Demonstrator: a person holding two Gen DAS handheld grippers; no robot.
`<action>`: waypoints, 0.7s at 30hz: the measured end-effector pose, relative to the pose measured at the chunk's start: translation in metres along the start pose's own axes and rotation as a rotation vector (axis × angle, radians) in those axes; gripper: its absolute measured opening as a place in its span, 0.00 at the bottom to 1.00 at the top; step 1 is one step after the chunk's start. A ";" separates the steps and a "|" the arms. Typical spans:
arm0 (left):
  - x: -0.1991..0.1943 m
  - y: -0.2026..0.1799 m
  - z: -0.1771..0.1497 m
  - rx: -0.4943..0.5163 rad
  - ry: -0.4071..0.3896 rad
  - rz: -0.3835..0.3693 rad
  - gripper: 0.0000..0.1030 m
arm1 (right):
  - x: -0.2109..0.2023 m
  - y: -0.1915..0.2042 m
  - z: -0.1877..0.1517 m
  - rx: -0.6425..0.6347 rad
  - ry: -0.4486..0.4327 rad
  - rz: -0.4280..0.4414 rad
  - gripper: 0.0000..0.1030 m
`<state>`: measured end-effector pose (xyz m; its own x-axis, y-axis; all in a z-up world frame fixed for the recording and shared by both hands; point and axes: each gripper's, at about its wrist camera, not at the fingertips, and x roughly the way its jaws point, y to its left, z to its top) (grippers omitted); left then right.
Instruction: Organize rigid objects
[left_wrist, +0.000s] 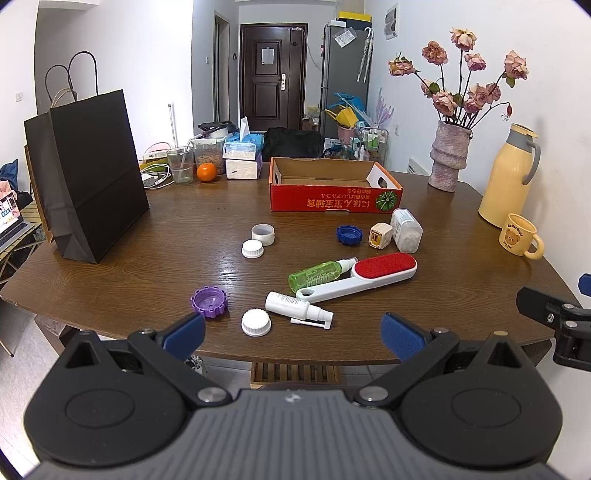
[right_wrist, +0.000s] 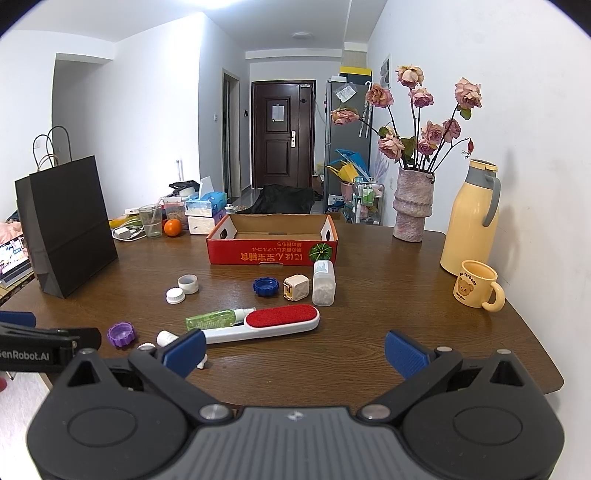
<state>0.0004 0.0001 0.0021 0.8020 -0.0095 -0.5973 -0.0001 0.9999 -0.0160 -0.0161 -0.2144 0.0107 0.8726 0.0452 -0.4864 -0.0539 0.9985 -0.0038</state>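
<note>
Two handheld grippers hover at the near edge of a wooden counter (left_wrist: 155, 236) strewn with small rigid items, an empty red cardboard box (left_wrist: 334, 197) waiting beyond them. The left gripper (left_wrist: 291, 330) holds its jaws wide apart and grips nothing. Just ahead of them lie a white cap (left_wrist: 256, 322) and a white spray bottle (left_wrist: 291, 305) on its side, with a purple cap (left_wrist: 209, 302) off to the left finger's side. The right gripper (right_wrist: 293, 352) also has its jaws spread and empty. A lint brush (right_wrist: 271, 323) with a red pad lies across the counter just ahead of them, its handle reaching toward the left finger, and a green spray bottle (right_wrist: 216, 318) lies touching it on the far side.

Sorting appears not yet begun, since the box shows no contents. A clean start would likely take the nearest pieces first, closing across the narrow body of a bottle or the brush handle rather than its broad pad. The flat caps may need a low, level approach. The bottles look liable to roll if nudged.

Both grippers sit roughly level, pointing forward over the counter edge, side by side and near each other.
</note>
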 end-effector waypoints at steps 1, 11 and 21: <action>0.000 0.000 0.000 -0.001 0.000 0.000 1.00 | 0.000 -0.001 0.000 -0.001 0.001 0.000 1.00; 0.000 0.000 0.000 -0.001 -0.001 0.000 1.00 | 0.001 0.009 0.003 -0.005 0.002 0.002 1.00; 0.010 0.004 0.003 -0.029 0.008 0.000 1.00 | 0.012 0.001 -0.003 -0.004 0.006 0.012 1.00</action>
<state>0.0102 0.0044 -0.0020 0.7969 -0.0098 -0.6040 -0.0172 0.9991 -0.0389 -0.0072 -0.2128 0.0024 0.8691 0.0569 -0.4914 -0.0661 0.9978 -0.0014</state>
